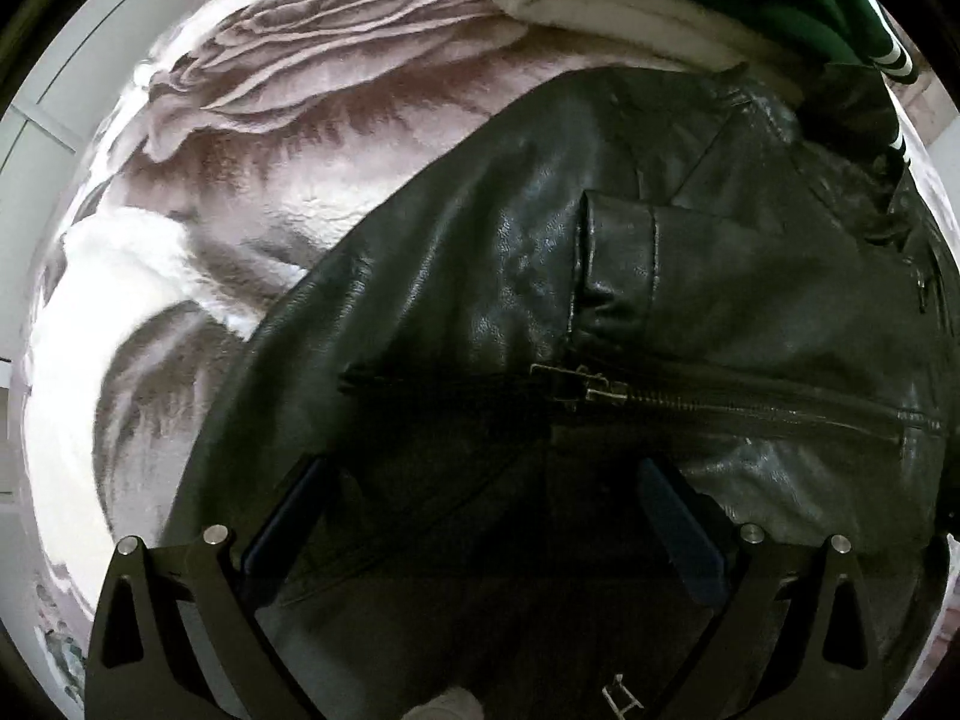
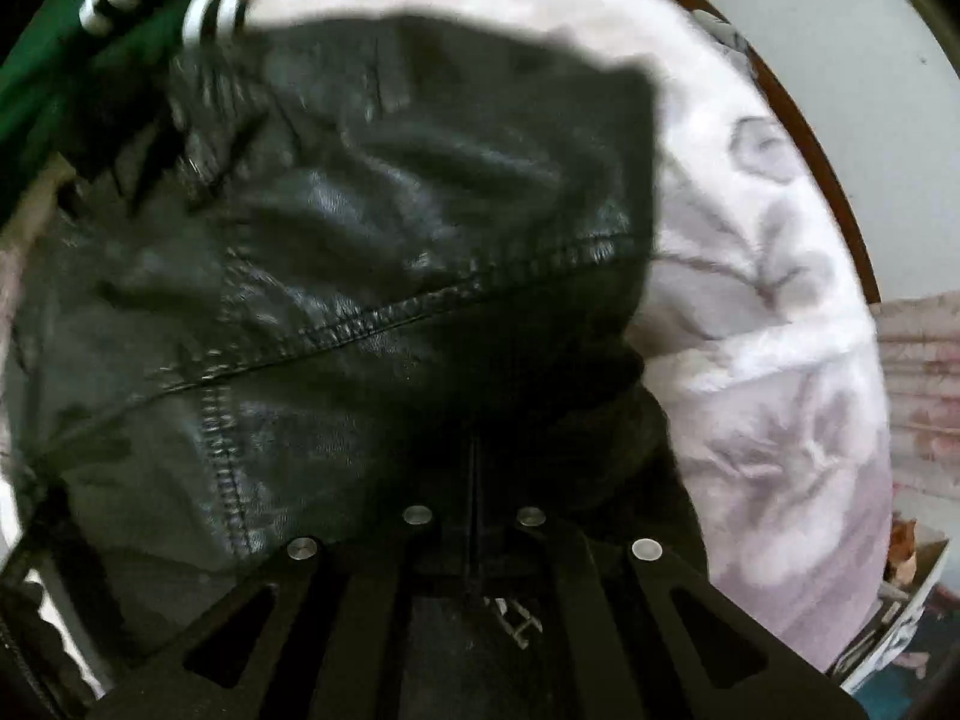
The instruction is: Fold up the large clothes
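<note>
One black leather jacket (image 1: 600, 276) on floral blanket (image 1: 270, 120), right gripper (image 2: 474, 516) pinching it

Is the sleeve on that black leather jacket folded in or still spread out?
Folded in. The sleeve cuff lies across the black leather jacket, just above its zipper, not out on the rose-print blanket.

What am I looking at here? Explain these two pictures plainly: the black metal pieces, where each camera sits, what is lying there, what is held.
No robot: a person holds one two-finger gripper in each hand, with a fisheye camera on each looking along its fingers. One picture is from the left hand, the other from the right. The left gripper stands open above a black leather jacket with a metal zipper. The right gripper is shut on the jacket's dark edge. The jacket lies on a rose-patterned blanket. A green garment with white stripes lies beyond it.
</note>
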The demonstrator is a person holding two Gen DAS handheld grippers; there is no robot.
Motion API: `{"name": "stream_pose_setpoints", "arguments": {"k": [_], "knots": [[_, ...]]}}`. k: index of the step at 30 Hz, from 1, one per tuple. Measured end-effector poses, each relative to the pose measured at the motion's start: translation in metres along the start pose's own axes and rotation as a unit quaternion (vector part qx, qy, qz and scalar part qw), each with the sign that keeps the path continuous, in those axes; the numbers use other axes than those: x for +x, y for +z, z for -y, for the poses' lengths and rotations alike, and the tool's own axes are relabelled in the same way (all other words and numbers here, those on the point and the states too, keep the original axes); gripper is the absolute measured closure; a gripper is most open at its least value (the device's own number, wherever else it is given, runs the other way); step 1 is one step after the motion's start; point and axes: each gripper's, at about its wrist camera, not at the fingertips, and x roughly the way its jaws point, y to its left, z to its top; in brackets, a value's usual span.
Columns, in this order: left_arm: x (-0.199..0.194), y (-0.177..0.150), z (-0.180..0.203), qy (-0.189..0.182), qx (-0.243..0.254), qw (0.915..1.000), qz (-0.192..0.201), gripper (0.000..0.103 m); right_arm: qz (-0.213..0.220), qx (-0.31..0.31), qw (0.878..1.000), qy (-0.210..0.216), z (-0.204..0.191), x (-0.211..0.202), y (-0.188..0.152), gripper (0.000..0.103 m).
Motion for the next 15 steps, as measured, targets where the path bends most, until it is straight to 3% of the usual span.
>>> {"name": "stream_pose_setpoints", "arguments": {"k": [2,7,8,10,12,15], "knots": [[0.001,-0.001,0.003,0.005,0.005,1.0000,0.004,0.000,-0.002,-0.021,1.000,-0.021,-0.011,-0.001,0.000,0.103],[-0.008,-0.006,0.001,0.005,-0.009,0.9999,0.010,0.000,0.009,-0.025,0.999,-0.027,-0.015,-0.024,-0.002,0.103],[-0.013,-0.008,0.000,0.008,-0.010,0.9998,0.014,0.000,0.015,-0.027,0.999,-0.025,-0.014,-0.031,-0.001,0.099],[-0.023,-0.011,-0.003,0.015,-0.010,0.9996,0.023,0.000,0.034,-0.035,0.999,-0.021,-0.015,-0.046,-0.018,0.072],[-0.030,-0.015,-0.007,0.017,-0.013,0.9993,0.030,0.000,0.056,-0.046,0.997,-0.025,-0.023,-0.056,-0.029,0.057],[-0.047,-0.023,-0.018,0.023,-0.023,0.9986,0.041,0.000,0.071,-0.066,0.995,-0.027,-0.039,-0.057,-0.034,0.055]]}}
